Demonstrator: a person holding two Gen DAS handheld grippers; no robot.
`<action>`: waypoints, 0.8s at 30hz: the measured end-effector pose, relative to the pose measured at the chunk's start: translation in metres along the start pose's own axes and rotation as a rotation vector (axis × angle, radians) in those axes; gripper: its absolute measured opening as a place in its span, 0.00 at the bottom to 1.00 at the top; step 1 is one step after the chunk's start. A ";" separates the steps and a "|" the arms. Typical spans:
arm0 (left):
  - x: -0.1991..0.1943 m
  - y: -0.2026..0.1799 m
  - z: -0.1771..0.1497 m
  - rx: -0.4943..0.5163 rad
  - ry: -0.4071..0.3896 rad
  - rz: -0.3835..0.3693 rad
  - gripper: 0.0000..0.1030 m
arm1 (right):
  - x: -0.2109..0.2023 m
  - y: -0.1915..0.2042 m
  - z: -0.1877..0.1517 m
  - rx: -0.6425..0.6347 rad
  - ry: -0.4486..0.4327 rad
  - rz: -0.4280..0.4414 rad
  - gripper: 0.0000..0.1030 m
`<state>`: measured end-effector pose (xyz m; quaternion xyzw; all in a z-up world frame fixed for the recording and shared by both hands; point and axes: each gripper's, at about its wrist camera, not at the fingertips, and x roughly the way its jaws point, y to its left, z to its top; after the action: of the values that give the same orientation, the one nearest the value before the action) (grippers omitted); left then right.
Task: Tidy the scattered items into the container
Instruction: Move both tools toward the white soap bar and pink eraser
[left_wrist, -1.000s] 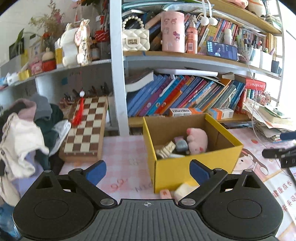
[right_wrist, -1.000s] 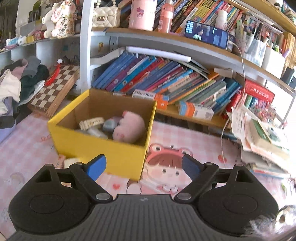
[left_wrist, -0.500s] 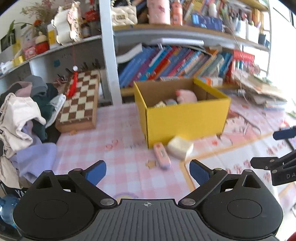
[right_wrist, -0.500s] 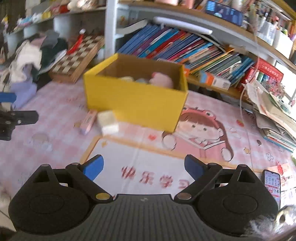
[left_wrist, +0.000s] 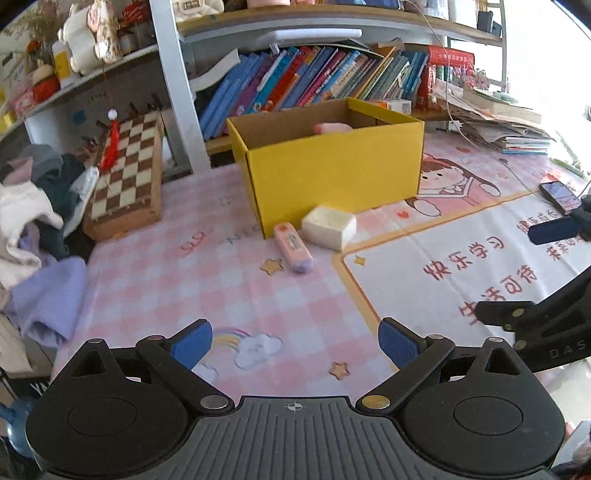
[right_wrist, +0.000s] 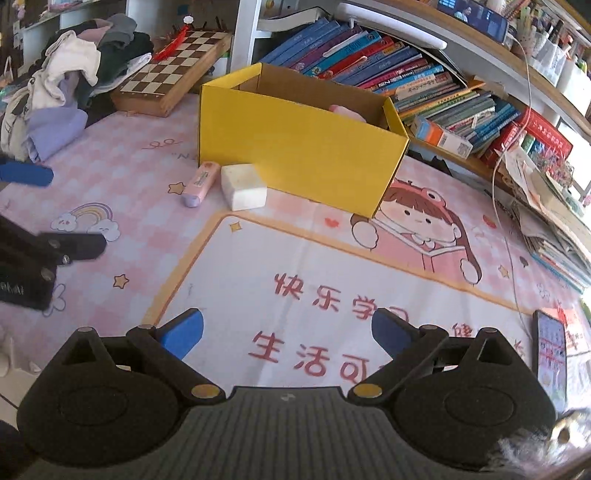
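The box (right_wrist: 295, 147) stands mid-mat, a pink toy (right_wrist: 345, 110) inside; a white block (right_wrist: 243, 186) and pink case (right_wrist: 197, 182) lie touching its front wall. That closeness is the risk: a finger could catch the cardboard and shove the box, or pinch both items. The left gripper (left_wrist: 295, 341) is wide and empty; the right gripper (right_wrist: 288, 332) is opening, empty. Pink mat (right_wrist: 332, 258), bookshelves (right_wrist: 388, 70) behind, phone (right_wrist: 550, 350) nearby.

The mat (right_wrist: 369, 266) on the bench bears large red Chinese characters: 快乐学习 in one row and 生活可 beginning the row nearer its front edge. Book spine titles on the shelf are too small to read.
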<state>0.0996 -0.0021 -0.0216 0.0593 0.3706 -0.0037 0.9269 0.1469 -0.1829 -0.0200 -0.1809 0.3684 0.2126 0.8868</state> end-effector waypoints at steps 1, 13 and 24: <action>0.000 -0.002 -0.002 -0.008 0.006 -0.008 0.95 | 0.000 0.001 -0.001 0.005 0.002 0.001 0.96; 0.004 -0.004 -0.004 -0.025 0.007 -0.027 0.95 | 0.005 0.006 0.004 -0.023 0.004 0.024 0.95; 0.016 -0.003 0.002 -0.077 0.008 -0.013 0.95 | 0.015 -0.006 0.013 -0.019 0.000 0.054 0.93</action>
<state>0.1129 -0.0051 -0.0315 0.0211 0.3744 0.0048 0.9270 0.1670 -0.1784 -0.0215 -0.1793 0.3713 0.2399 0.8789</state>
